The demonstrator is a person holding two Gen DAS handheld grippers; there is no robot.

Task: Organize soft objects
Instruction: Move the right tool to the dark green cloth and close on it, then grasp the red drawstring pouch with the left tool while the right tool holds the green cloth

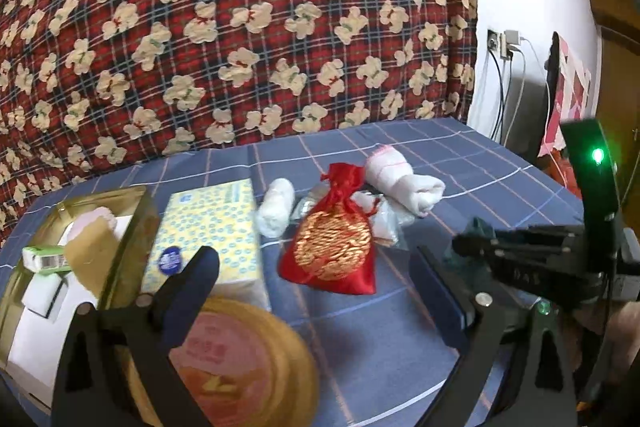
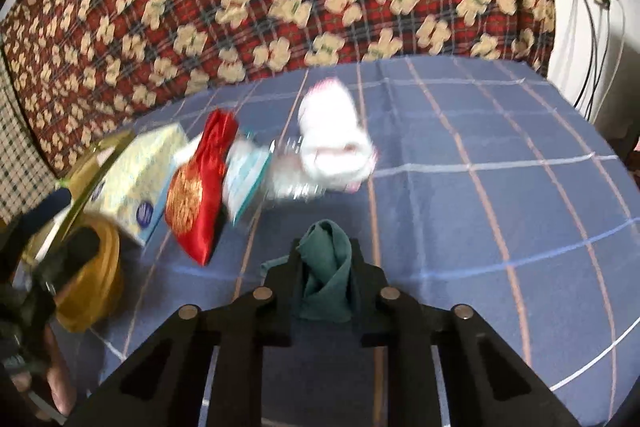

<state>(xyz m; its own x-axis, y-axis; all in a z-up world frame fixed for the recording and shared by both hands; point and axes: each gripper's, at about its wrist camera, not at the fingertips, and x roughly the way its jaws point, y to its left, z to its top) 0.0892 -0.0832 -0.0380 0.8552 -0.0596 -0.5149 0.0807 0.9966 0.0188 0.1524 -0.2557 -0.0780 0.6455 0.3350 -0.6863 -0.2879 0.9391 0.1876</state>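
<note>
My right gripper is shut on a dark green cloth, pinched upright between its black fingers just above the blue checked tablecloth. In the left wrist view that gripper enters from the right with the green cloth at its tip. My left gripper is open, its fingers standing wide apart with nothing between them. Ahead of it lie a red and gold satin pouch, a small white roll and a rolled white towel with pink trim.
A yellow tissue pack lies left of the pouch, beside a gold box holding small cartons. A round gold tin with a pink lid sits under the left finger. Crinkled clear packets lie by the towel. A patterned red cushion backs the table.
</note>
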